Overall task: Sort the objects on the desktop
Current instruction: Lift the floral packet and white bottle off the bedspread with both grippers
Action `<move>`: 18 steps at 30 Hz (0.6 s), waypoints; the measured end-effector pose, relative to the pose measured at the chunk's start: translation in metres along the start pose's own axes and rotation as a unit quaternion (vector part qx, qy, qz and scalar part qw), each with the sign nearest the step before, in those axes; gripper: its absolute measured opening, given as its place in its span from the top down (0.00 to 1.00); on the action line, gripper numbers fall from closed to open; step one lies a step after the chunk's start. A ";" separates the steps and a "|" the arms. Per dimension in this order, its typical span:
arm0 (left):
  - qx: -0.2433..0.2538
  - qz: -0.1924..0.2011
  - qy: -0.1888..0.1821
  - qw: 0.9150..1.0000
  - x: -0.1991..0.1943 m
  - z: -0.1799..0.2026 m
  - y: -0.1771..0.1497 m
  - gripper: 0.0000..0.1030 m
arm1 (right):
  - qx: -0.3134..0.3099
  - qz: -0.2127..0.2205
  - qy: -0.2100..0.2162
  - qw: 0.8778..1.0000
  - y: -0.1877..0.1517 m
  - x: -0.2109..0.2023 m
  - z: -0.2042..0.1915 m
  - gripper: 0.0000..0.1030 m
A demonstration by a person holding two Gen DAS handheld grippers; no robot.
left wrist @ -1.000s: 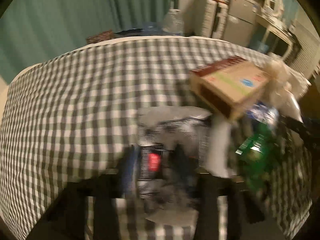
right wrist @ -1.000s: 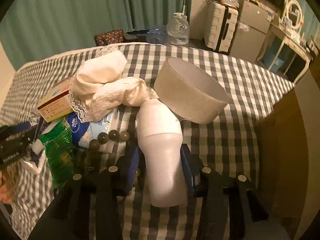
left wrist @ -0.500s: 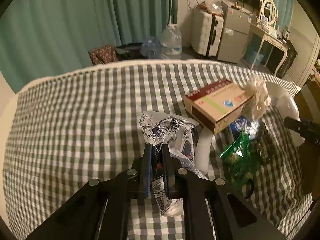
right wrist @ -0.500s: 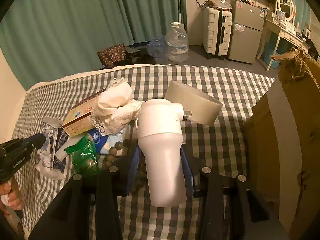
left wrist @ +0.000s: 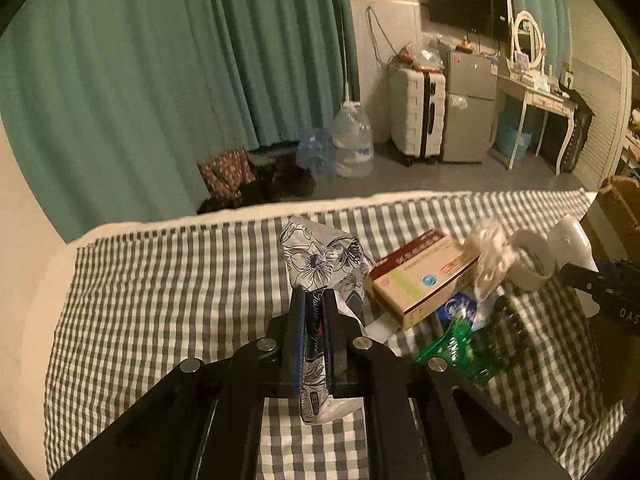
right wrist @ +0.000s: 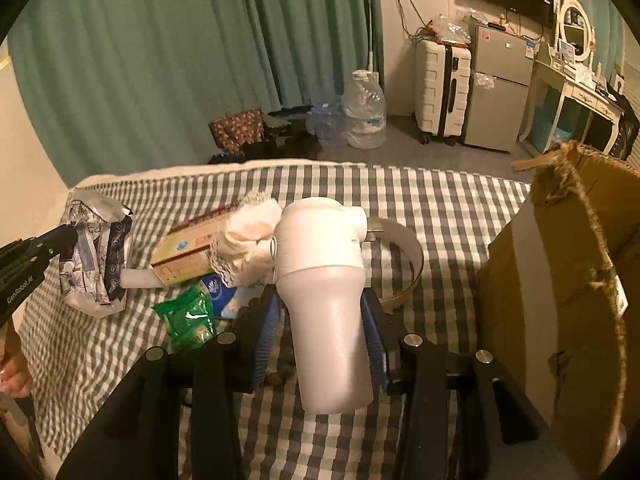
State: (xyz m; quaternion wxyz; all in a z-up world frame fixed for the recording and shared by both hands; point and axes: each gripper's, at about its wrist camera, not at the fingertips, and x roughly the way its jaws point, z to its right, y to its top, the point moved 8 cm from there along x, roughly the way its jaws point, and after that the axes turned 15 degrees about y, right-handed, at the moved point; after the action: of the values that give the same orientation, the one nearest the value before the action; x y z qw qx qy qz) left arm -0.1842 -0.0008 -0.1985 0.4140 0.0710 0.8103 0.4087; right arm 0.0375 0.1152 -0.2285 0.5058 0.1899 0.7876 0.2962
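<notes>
My left gripper (left wrist: 313, 300) is shut on a silver flower-printed foil bag (left wrist: 316, 264), lifted clear of the checked tablecloth (left wrist: 160, 280). The same foil bag (right wrist: 94, 256) hangs at the left in the right wrist view, beside the left gripper (right wrist: 74, 240). My right gripper (right wrist: 320, 312) is shut on a white bottle (right wrist: 324, 280), held upright above the cloth. On the table lie a tan carton (left wrist: 424, 284), a cream lace cloth (right wrist: 248, 244), a green packet (right wrist: 188, 320), a blue pack (right wrist: 218, 288) and a grey ring-shaped shade (right wrist: 404, 264).
A tall cardboard box (right wrist: 560, 280) stands at the table's right edge. Dark beads (left wrist: 516, 320) lie by the green packet (left wrist: 460, 352). Beyond the far table edge are teal curtains, a water jug (right wrist: 364, 112), a suitcase and a small fridge. A hand (right wrist: 12, 368) shows at the left rim.
The left gripper closed on the foil bag and lifted it off the table. The right gripper rose with the white bottle, away from the grey shade.
</notes>
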 end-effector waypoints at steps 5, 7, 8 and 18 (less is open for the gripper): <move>-0.009 0.025 0.009 1.000 -0.012 -0.002 0.011 0.93 | -0.009 0.016 -0.001 1.000 0.009 -0.012 -0.004 0.61; -0.012 0.034 0.010 0.999 -0.020 0.000 0.018 0.93 | -0.014 0.021 -0.001 1.000 0.011 -0.017 -0.006 0.61; -0.014 0.038 0.010 0.999 -0.024 0.000 0.021 0.93 | -0.017 0.024 -0.002 1.000 0.013 -0.019 -0.008 0.61; -0.037 0.078 0.028 0.996 -0.057 -0.002 0.043 0.93 | -0.039 0.054 0.000 0.998 0.035 -0.045 -0.031 0.61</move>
State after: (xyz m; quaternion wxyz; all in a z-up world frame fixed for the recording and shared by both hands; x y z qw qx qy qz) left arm -0.1587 0.0003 -0.1315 0.3606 0.1068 0.7980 0.4709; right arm 0.0284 0.1057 -0.1652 0.4958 0.2122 0.7645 0.3531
